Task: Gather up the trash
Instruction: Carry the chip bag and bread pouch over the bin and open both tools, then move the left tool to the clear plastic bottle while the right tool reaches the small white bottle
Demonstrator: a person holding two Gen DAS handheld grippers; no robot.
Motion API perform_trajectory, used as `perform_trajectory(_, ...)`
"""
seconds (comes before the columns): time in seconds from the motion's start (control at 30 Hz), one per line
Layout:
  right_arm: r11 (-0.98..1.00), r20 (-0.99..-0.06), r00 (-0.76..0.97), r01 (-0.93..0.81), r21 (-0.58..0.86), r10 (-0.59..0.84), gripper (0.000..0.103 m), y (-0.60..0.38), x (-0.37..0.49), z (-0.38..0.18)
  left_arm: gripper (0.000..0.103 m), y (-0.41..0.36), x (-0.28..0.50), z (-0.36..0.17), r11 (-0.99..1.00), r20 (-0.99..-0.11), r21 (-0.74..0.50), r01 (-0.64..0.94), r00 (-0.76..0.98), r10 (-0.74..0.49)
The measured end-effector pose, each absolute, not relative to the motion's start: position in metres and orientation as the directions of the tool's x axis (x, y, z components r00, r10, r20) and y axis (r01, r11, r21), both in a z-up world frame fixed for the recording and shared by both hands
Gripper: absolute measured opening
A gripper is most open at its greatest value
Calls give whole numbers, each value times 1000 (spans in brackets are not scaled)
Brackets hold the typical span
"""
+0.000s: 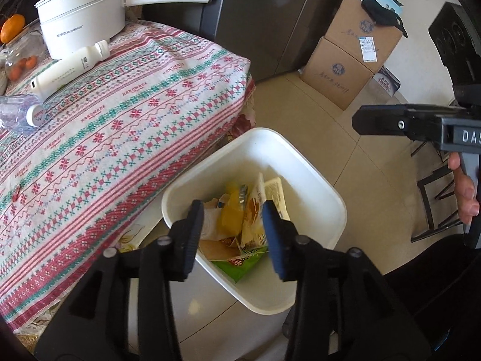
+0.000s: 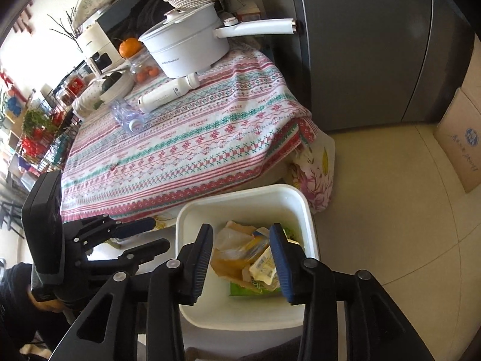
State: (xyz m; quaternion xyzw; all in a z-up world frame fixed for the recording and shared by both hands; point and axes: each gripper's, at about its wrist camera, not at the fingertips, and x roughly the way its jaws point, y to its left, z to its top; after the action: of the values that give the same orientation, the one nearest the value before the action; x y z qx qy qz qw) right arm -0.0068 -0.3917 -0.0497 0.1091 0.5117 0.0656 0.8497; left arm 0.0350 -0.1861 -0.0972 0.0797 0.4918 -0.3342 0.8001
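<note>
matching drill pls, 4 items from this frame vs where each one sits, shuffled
Items:
1. clear bottle
2. orange
3. green wrapper
4. cardboard boxes

Places:
A. inside the white bin
B. stacked on the floor by the fridge
C. lying on the patterned tablecloth
D. left of the white pot, at the table's far end

Pairs: 1-C, 2-D, 3-A, 4-B

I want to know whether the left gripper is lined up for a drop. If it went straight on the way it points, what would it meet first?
Probably the wrappers piled in the white bin: the left gripper, open and empty, frames them between its fingers. Depth is unclear, though nothing shows in between.
</note>
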Motion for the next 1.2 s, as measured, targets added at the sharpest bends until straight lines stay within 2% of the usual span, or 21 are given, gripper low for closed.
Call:
perform_trajectory(0.4,967,-851,475,2,256,224,52,-385,2,-47,55,-176,47,-90,791,-841,-187,583,322,-435)
perform_trajectory(0.57,965,-845,484,4,261,227,56,-383,8,-44,69,-167,56,-85,811,-840,-171,559,348,-417)
perform_trajectory(0.77,966,-844,487,7,259,223,62,-375,18,-43,76,-144,81,-77,862,-846,-138,487,394,-358)
perform_trajectory(0.9,976,-859,475,2,219,192,64,-367,35,-43,79,-115,121,-71,925,-860,-95,367,438,-262)
perform_trajectory(1.0,982,-865,474,6,187,161,71,-360,53,-41,80,-86,160,-67,966,-860,-74,246,475,-187)
perform_trajectory(1.2,982,-875,452,-20,186,175,75,-337,94,-42,81,-29,240,-66,998,-851,-63,15,522,-62)
